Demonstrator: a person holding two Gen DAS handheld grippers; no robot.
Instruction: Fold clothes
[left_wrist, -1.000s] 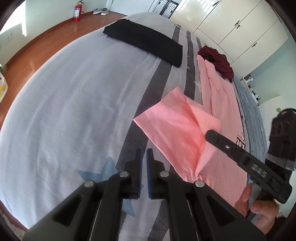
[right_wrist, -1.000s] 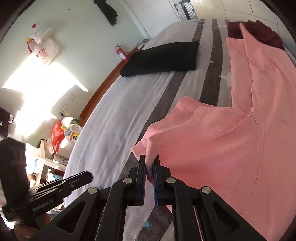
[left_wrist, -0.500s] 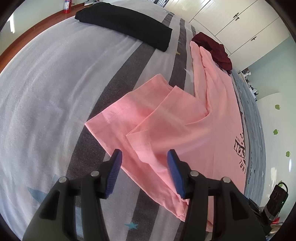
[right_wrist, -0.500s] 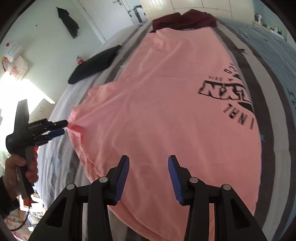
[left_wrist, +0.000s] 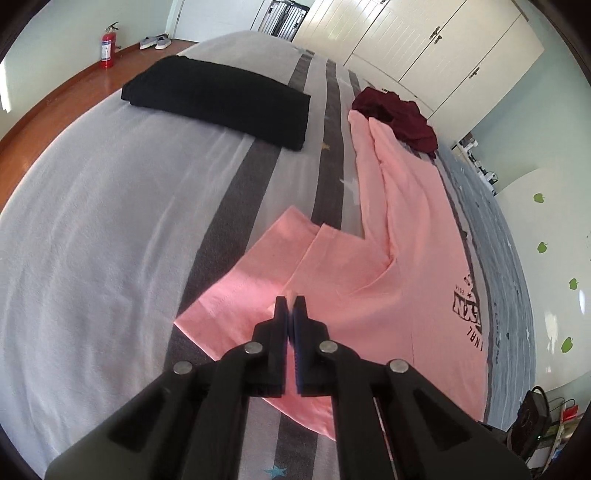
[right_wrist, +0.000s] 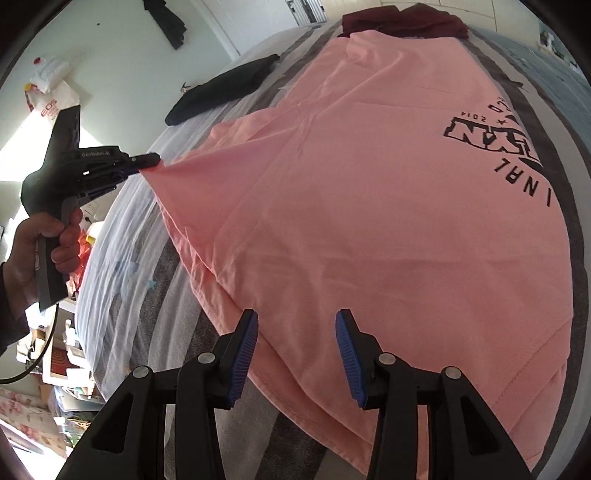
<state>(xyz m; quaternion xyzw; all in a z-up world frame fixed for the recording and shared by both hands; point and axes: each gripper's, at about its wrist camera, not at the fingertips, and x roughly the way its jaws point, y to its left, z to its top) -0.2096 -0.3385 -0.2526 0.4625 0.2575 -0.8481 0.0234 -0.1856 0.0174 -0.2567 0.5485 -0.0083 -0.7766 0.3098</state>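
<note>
A pink T-shirt (right_wrist: 369, 192) with black print lies spread on the striped bed (right_wrist: 122, 229); it also shows in the left wrist view (left_wrist: 406, 258). My left gripper (left_wrist: 290, 301) is shut on the edge of its sleeve and lifts that fold off the bed. The left gripper also shows in the right wrist view (right_wrist: 153, 161), pulling the cloth taut. My right gripper (right_wrist: 294, 325) is open and empty, hovering over the shirt's near hem.
A folded black garment (left_wrist: 221, 99) lies at the far left of the bed (left_wrist: 92, 221). A dark red garment (left_wrist: 399, 118) is bunched at the shirt's far end. A wooden floor, a fire extinguisher (left_wrist: 108, 46) and white wardrobes surround the bed.
My left gripper closed on the pink sleeve edge and lifted it. My right gripper let go of the shirt earlier, opened, and now hovers by the near hem.
</note>
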